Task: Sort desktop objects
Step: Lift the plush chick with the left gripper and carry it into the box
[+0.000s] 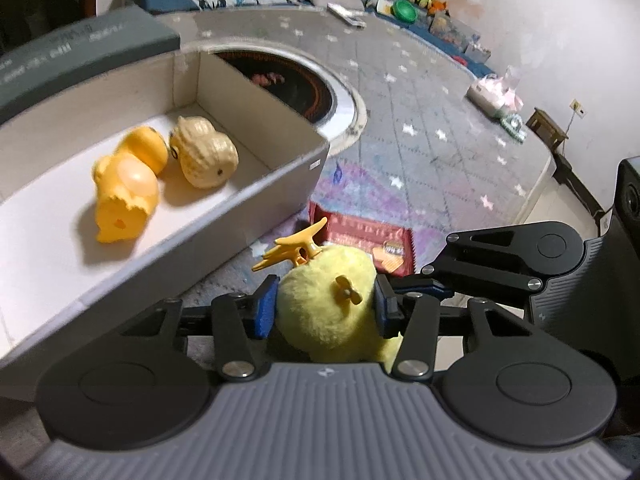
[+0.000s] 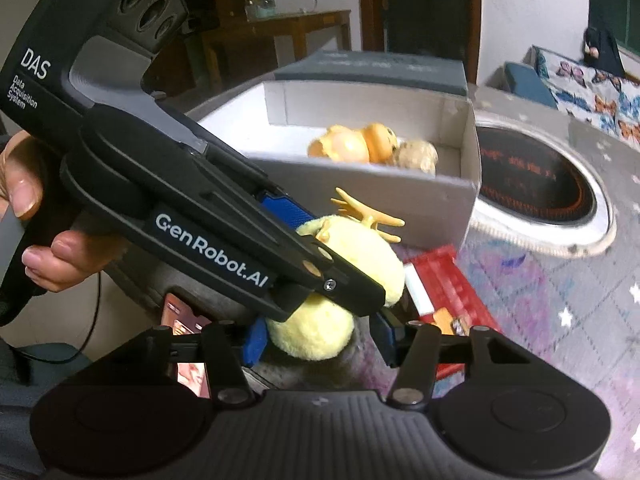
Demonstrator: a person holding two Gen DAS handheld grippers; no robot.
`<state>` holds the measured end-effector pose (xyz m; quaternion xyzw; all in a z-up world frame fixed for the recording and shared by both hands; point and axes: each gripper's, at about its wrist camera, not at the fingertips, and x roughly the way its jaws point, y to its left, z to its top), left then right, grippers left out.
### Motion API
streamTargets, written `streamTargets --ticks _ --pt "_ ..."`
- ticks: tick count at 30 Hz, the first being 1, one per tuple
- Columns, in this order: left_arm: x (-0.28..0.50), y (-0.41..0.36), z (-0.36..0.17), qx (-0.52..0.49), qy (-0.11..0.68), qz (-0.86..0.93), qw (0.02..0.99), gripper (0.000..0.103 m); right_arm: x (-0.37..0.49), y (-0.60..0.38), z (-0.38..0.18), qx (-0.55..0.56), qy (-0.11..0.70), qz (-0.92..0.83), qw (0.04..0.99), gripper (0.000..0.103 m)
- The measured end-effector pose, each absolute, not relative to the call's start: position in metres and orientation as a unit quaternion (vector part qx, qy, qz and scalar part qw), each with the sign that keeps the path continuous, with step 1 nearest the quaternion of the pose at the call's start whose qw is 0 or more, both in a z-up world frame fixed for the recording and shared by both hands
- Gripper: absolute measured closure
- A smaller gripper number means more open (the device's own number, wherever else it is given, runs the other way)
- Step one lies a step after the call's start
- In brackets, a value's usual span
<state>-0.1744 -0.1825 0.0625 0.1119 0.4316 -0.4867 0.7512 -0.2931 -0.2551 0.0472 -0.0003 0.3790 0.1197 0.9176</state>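
While the yellow plush chick (image 1: 326,304) sits low in the middle of the left wrist view, our left gripper (image 1: 324,306) has its blue pads (image 1: 265,308) pressed into both sides of the fluffy body — a firm pinch on the toy. From the right wrist view, that same tool crosses the frame from upper left down to the centre, and a hand (image 2: 38,240) at the left edge holds its grip. Our right gripper (image 2: 318,340) sits at the lower middle of that view with its pads on either side of the chick's lower half; the left pad looks to be touching the fur, but the right one stands a little apart, so we judge it spread rather than clamped.

We expect the chick to be very light and soft, yielding under the pads, so a hold across the round body should suit it best. The thin orange plastic sprig (image 1: 294,250) on its head looks stiff and easy to snap — we would not grab there.

Just beyond, toward the upper left of the left wrist view, stands the open cardboard box (image 1: 280,168), where an orange toy (image 1: 126,186) and a tan toy (image 1: 204,152) lie touching. A red packet (image 1: 364,242) lies on the patterned cloth (image 1: 420,128) beside the box.
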Motion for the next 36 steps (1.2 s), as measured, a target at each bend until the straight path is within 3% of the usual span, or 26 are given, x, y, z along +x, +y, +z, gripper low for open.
streamTargets --ticks 9,15,34,36 --pt "-0.169 -0.154 0.124 0.096 0.350 -0.463 0.809 0.054 -0.271 -0.241 0.099 -0.051 0.314 0.144 0.937 0.048" --pt "-0.133 -0.134 0.136 0.071 0.339 -0.417 0.841 0.054 -0.222 -0.228 0.107 -0.070 0.293 0.173 0.938 0.048" --pt "-0.029 -0.103 0.081 0.017 0.415 -0.346 0.841 0.054 -0.110 -0.211 0.061 -0.035 0.365 0.233 0.901 0.048" --pt "-0.025 -0.101 0.076 0.016 0.421 -0.343 0.840 0.055 -0.110 -0.212 0.059 -0.034 0.368 0.233 0.900 0.043"
